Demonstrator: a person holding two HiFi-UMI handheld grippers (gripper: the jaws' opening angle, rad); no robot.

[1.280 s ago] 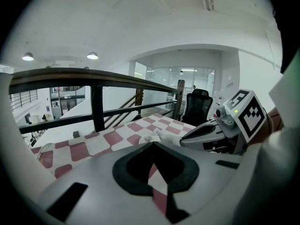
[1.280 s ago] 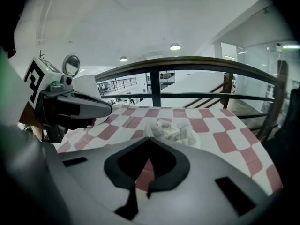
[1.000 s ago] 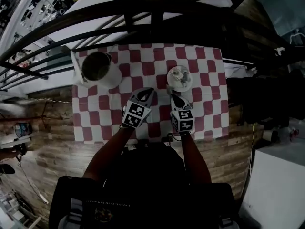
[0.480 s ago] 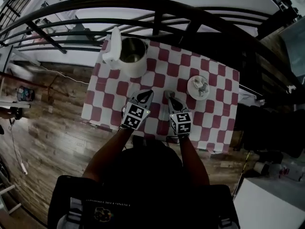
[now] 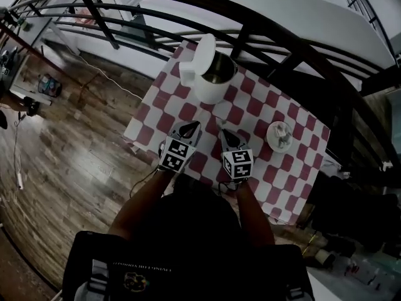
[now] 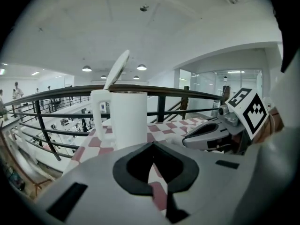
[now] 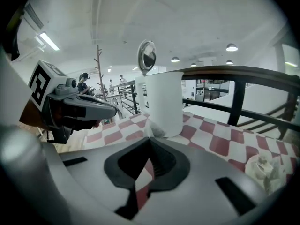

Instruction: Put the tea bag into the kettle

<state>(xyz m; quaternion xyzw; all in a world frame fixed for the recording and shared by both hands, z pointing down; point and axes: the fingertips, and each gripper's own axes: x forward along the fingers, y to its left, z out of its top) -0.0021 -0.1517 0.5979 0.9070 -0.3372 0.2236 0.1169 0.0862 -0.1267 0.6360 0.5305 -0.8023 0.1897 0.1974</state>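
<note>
The wooden floor (image 5: 69, 149) lies to the left, below the desk (image 5: 294, 180), which carries a red-and-white checked cloth. A black railing (image 6: 187, 93) runs along the far edge of the desk.

The white kettle (image 5: 210, 86) stands upright at the far left part of the desk. Its lid (image 5: 203, 49) is hinged open and tilted back, and the interior shows dark in the head view.

The left gripper (image 5: 193, 125) is positioned over the near part of the cloth, pointing toward the kettle and apart from it. Its fingers are closed tip to tip with nothing between them.

The right gripper (image 5: 223, 132) is just beside the left gripper, also pointing toward the kettle. Its fingers are likewise pressed together and empty.

A small white dish (image 5: 280, 144) sits on the right part of the desk, well apart from the kettle and to the right of both grippers. A pale crumpled item lying in it appears to be the tea bag (image 7: 266, 165); the right gripper view shows it at the edge only, blurred.
</note>
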